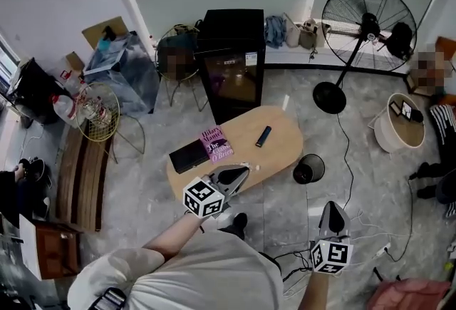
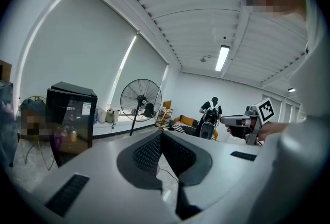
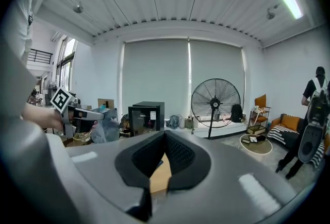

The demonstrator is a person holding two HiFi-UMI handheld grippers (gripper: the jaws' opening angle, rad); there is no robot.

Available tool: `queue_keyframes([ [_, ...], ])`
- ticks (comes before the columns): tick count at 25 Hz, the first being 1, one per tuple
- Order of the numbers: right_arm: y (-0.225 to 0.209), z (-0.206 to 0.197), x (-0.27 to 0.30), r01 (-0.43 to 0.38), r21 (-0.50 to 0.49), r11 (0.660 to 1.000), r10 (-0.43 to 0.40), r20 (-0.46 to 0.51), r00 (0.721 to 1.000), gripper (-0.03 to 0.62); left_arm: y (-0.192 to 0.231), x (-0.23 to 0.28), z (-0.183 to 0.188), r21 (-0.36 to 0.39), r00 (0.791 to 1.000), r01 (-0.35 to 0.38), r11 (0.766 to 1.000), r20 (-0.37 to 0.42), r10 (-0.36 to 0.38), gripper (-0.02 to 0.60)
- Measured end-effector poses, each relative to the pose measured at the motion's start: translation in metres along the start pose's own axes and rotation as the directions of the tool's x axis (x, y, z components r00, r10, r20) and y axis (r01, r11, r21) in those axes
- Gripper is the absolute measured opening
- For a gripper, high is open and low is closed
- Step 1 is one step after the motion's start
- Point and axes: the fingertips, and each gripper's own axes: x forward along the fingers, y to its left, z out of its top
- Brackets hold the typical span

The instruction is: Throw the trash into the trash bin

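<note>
1. Looks down on a pale tiled floor, with a grey hand-held left gripper (image 1: 241, 172) and a matching right gripper (image 1: 332, 207) pointed ahead.
2. Shows the left gripper's jaws pressed together on nothing, tips over the near edge of an oval light-wood low table (image 1: 285, 141).
3. Shows the right gripper's jaws likewise closed tip to tip and empty, off the table's right end.
4. Finds the small round black trash bin (image 1: 308, 169), open-topped and dark inside, standing on the floor just beside that end, ahead of the right gripper.
5. Catches a small white scrap (image 1: 254, 168) on the table's near edge, too small to identify.
</note>
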Motion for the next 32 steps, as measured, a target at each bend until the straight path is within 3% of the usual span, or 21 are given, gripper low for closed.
queue_keyframes([
  [8,0.006,0.006,0.056,0.028,-0.007,1.0,-0.028,-0.023,0.999,0.011,0.054,0.029,0.011,0.009,0.999,0.042,0.999,-0.03,-0.042,0.005],
  [19,-0.004,0.006,0.107,0.004,-0.013,1.0,-0.005,-0.066,0.998,0.011,0.09,0.062,0.011,-0.025,0.998,0.03,0.999,-0.053,-0.031,0.005],
  [25,-0.028,-0.001,0.14,-0.056,-0.008,0.998,0.055,-0.087,0.995,0.011,0.094,0.089,0.004,-0.042,0.997,-0.015,0.999,-0.073,0.012,0.005],
  [32,-0.072,-0.009,0.2,-0.188,-0.038,0.981,0.181,-0.133,0.974,0.011,0.102,0.139,0.002,-0.061,0.992,-0.111,0.992,-0.07,0.106,0.005],
])
